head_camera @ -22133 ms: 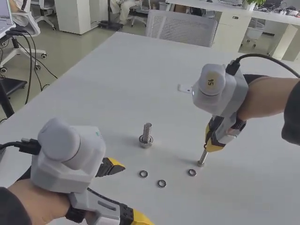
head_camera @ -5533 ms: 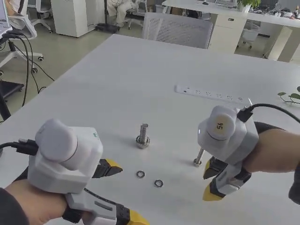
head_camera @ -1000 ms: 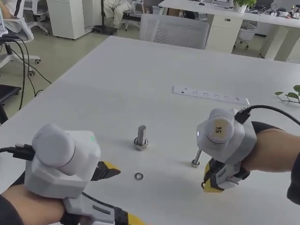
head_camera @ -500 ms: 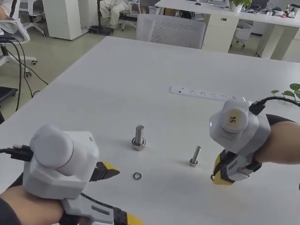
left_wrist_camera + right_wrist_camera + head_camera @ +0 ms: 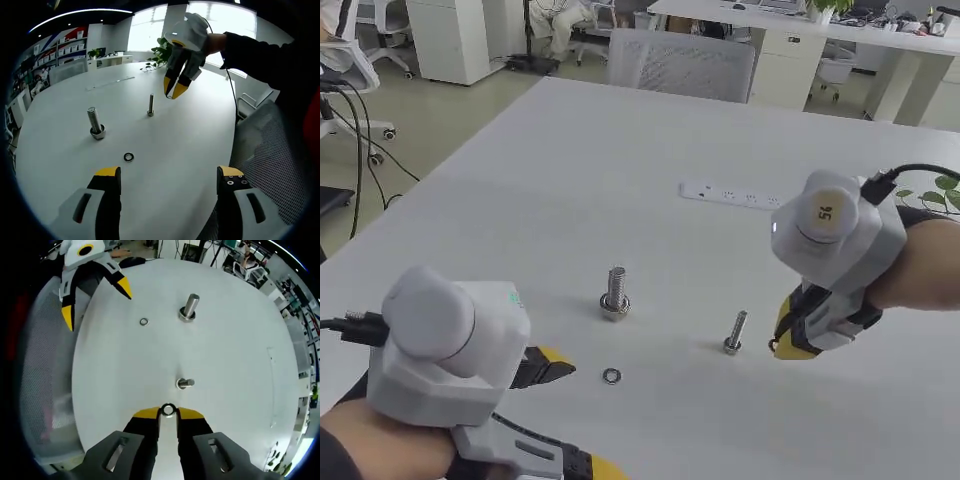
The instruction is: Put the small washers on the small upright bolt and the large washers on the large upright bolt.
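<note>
right tongs (image 5: 168, 413) have lifted off the surface (image 5: 620, 180), pinching a washer (image 5: 164, 409) at frame bottom, just below the small bolt (image 5: 185, 383). one loose washer (image 5: 611, 376) remains lower centre. left tongs (image 5: 169, 175) spread, idle. threading likely next.

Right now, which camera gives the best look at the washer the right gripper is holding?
The right gripper view: the small washer sits pinched at the yellow tips of the right gripper, its ring face-on. In the head view and the left gripper view it is too small to make out.
</note>
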`<action>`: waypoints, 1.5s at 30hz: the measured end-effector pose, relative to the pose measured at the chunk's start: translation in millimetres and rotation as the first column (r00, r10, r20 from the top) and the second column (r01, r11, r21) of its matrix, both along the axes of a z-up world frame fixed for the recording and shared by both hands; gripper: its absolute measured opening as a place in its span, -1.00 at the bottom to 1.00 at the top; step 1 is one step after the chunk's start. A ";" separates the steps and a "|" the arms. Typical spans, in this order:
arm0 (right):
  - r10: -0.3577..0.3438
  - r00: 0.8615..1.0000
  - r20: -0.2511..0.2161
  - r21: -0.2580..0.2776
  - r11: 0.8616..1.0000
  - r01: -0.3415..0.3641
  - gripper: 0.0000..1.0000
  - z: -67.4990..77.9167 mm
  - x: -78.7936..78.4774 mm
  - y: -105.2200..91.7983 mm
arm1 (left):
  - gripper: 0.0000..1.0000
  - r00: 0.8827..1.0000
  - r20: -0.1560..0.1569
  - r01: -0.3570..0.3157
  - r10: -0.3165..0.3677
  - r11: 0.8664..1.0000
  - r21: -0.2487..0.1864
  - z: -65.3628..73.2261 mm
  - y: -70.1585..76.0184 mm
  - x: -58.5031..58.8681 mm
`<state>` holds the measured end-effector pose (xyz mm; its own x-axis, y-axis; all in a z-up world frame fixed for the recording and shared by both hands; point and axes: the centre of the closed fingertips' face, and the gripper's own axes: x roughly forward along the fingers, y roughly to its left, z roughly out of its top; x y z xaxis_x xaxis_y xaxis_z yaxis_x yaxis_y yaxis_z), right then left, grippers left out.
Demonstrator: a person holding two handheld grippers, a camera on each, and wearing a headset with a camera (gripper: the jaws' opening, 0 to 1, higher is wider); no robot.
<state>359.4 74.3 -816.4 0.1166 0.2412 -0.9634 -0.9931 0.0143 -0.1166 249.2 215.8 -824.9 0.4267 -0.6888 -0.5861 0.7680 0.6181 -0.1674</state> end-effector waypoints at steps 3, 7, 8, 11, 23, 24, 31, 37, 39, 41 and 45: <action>0.009 1.000 0.008 0.000 1.000 -0.009 -0.72 4.1 0.9 2.9 | 0.56 1.000 0.002 -0.004 0.004 1.000 0.000 0.4 0.7 0.5; 0.024 0.999 0.022 0.002 1.000 -0.024 -0.72 11.3 3.1 7.3 | 0.55 1.000 0.002 -0.006 0.006 1.000 0.000 1.1 0.5 0.6; 0.025 0.999 0.023 0.002 1.000 -0.025 -0.72 12.0 3.4 7.8 | 0.55 1.000 0.002 -0.006 0.006 1.000 0.000 1.1 0.5 0.5; 0.036 0.999 0.033 0.006 0.999 -0.036 -0.72 14.0 7.9 10.7 | 0.55 1.000 0.003 -0.009 0.009 1.000 -0.002 1.4 0.7 1.0; 0.071 0.996 0.051 0.005 0.997 -0.072 -0.72 18.0 24.7 24.4 | 0.54 1.000 0.000 -0.012 0.012 1.000 -0.003 -0.6 1.9 1.3; 0.076 0.996 0.051 0.006 0.997 -0.077 -0.72 18.3 24.3 25.8 | 0.54 1.000 0.000 -0.012 0.012 1.000 -0.003 -0.6 2.0 1.4; 0.097 0.994 0.041 0.001 0.995 -0.097 -0.72 13.1 22.5 30.6 | 0.53 1.000 0.000 -0.016 0.016 1.000 -0.005 -0.5 2.9 1.7; 0.103 0.994 0.032 -0.004 0.995 -0.103 -0.72 9.5 23.7 31.5 | 0.53 1.000 -0.001 -0.020 0.020 1.000 -0.006 0.0 4.2 2.2; 0.103 0.994 0.031 -0.005 0.995 -0.103 -0.72 8.0 25.1 31.4 | 0.53 1.000 -0.003 -0.020 0.020 1.000 -0.005 -0.1 4.6 2.2; 0.105 0.994 0.029 -0.006 0.994 -0.105 -0.72 7.6 25.0 32.1 | 0.53 1.000 -0.004 -0.020 0.020 1.000 -0.006 0.2 4.5 2.3; 0.106 0.994 0.024 -0.006 0.994 -0.106 -0.72 6.5 25.3 33.3 | 0.53 1.000 -0.007 -0.019 0.019 1.000 -0.004 -0.1 4.7 2.2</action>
